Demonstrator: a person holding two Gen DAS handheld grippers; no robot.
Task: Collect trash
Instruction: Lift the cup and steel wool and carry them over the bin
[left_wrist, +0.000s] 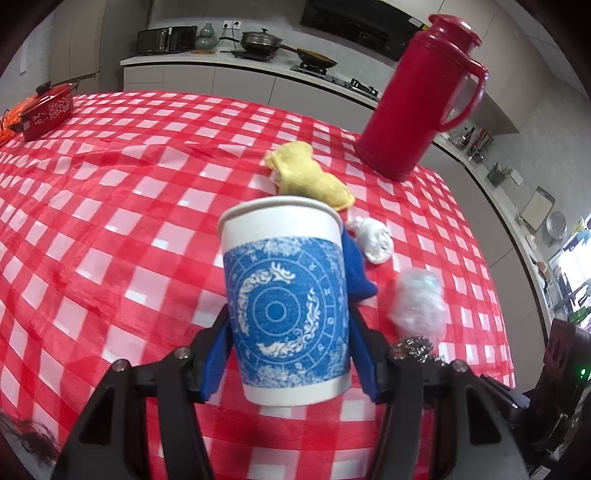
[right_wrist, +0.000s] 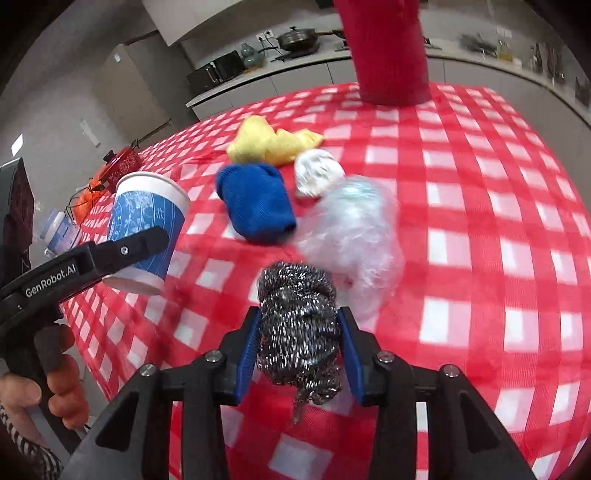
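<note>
The left gripper (left_wrist: 290, 325) clasped a blue-patterned paper cup (left_wrist: 286, 295), tilted above the checkered tabletop (left_wrist: 110, 206). The right gripper (right_wrist: 297, 343) pinched a steel scourer (right_wrist: 299, 325). Near the tabletop's middle lay a blue cloth (right_wrist: 256, 201), yellow cloth (right_wrist: 269, 142), crumpled tissue (right_wrist: 317, 171) and clear plastic wad (right_wrist: 351, 229).

Both grippers have black angular frames with round silver screws and blue ribbed fingers (right_wrist: 246, 354). The left gripper (right_wrist: 122, 254), at 9 o'clock in the right wrist view, carries the white marking "GenRobot.AI". At 8 o'clock the bare-skinned hand (right_wrist: 48, 387) shows above a black-and-white patterned sleeve (right_wrist: 33, 456).
</note>
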